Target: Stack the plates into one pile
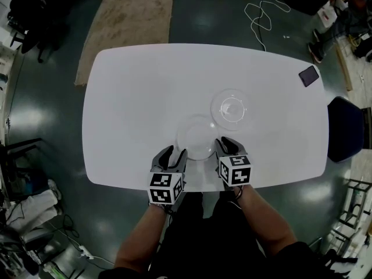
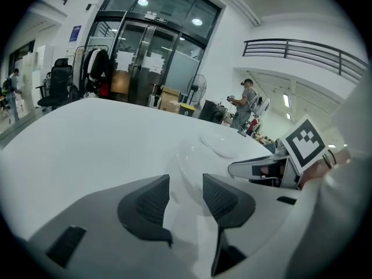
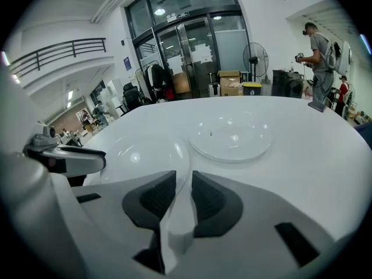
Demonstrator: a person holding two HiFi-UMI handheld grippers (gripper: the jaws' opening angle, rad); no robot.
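Left gripper: we have it angled down and forward, its marker cube turned up toward us.
Left jaws: standing wide apart, tips just at the near-left rim of the plate, pads not touching it.
Right gripper: also tilted down and forward, cube up, sitting a touch further forward than the left.
Right jaws: drawn in narrow, and we see the pads pinching the plate's near-right rim.
Left forearm: bare, coming up from the bottom edge and slanting inward.
Right forearm: bare too, slanting inward to meet its gripper.
Spacing: our two grippers sit side by side, apart, tips pointing the same way.
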